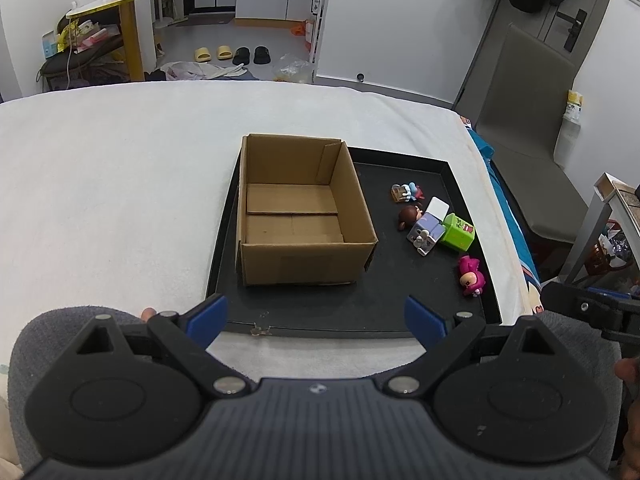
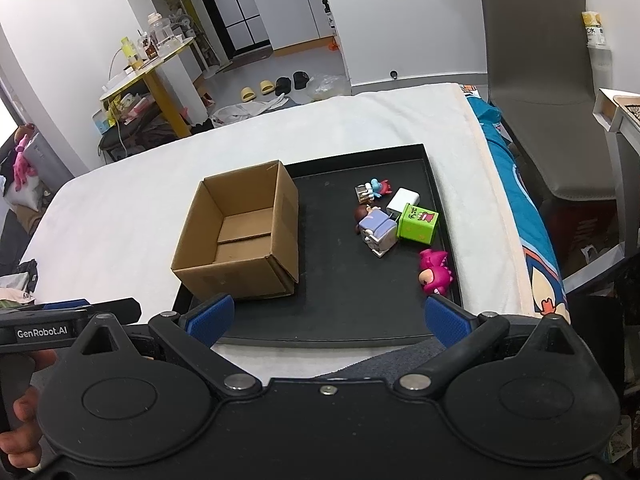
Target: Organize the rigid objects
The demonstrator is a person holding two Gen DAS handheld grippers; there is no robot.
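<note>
The left gripper (image 1: 316,318) fills the bottom of its own view, blue pads (image 1: 208,318) spread wide with nothing between them. In the right wrist view it shows as a black bar at the lower left edge, with a hand (image 2: 20,420) below it, probably the one gripping its handle. The right gripper (image 2: 330,318) sits low in its frame, blue fingertips (image 2: 446,320) likewise far apart and gripping nothing.
</note>
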